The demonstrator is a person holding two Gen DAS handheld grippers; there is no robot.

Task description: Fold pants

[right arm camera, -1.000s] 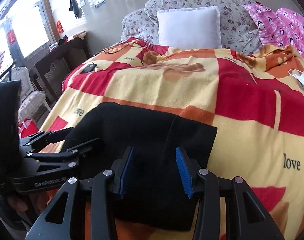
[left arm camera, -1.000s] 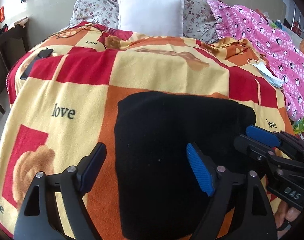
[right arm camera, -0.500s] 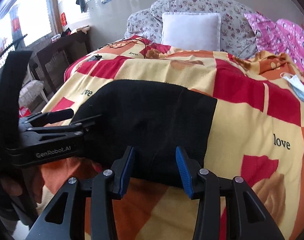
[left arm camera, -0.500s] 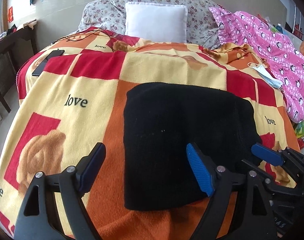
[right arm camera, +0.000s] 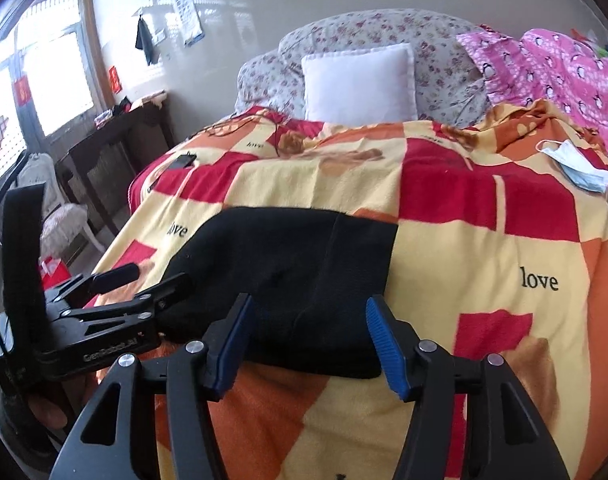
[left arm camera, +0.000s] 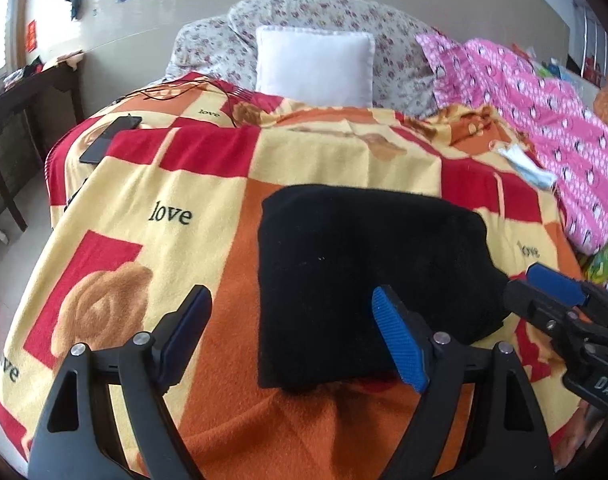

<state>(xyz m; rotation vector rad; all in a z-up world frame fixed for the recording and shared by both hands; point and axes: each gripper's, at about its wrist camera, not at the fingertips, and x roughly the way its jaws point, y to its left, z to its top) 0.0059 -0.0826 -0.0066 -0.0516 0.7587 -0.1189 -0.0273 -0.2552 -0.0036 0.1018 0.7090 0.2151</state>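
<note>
Black pants (left arm camera: 364, 264) lie folded on the blanket (left arm camera: 176, 184), both claws clear.

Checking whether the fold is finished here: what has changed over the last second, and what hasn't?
Both tongs have drawn back from the folded black pants toward the near edge of the bed. The right tongs, narrow a second ago, are opening with nothing pressed between them. The left tongs stay wide open and empty. The pants remain a folded rectangle on the blanket; pillow and mask unmoved.

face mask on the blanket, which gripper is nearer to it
Right. The right gripper is on the pants' side toward the face mask; the left gripper is across the pants, farther off.
</note>
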